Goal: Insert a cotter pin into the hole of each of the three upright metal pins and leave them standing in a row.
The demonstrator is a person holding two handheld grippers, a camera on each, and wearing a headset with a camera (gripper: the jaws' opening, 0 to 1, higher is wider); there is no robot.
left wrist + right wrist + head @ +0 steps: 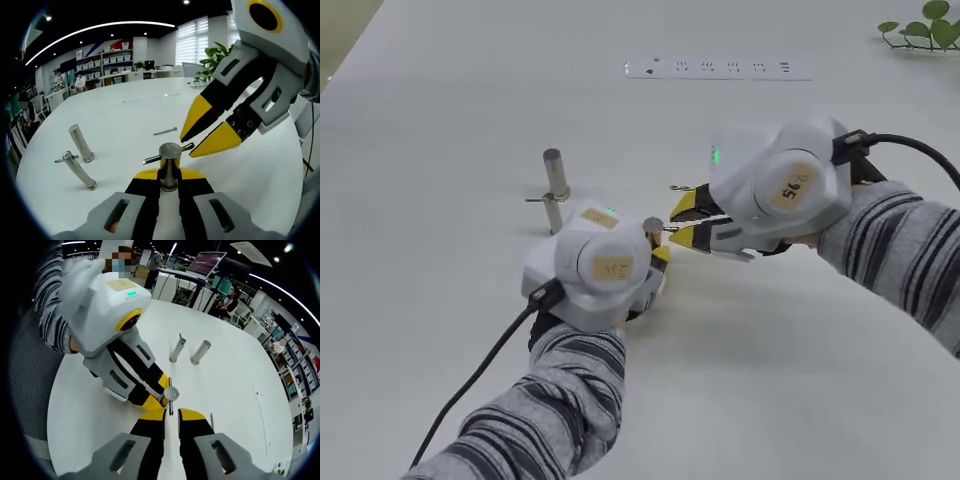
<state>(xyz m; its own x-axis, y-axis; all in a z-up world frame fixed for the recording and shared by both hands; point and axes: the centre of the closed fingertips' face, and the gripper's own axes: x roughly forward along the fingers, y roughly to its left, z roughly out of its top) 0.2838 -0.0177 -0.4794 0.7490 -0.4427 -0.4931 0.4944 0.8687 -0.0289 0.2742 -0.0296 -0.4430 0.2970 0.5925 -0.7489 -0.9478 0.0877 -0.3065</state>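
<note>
The left tool (170, 177) is pressed shut on the lower shaft of a metal pin (169, 156), holding it upright on the tabletop (770, 380). A cotter pin (151, 159) sits through the hole near its top. The right tool (171, 420) has its jaws narrowly apart around that cotter pin's head end; I cannot tell whether they grip it.

The metal pin looks stiff, heavy and smooth, so probably slippery: hold it low. The cotter pin looks thin, light and bendable: take it by the head.

Left of the held pin stand a second metal pin (80, 171), already fitted, and a bare third metal pin (81, 141). A spare cotter pin (165, 131) lies beyond the held pin.
</note>
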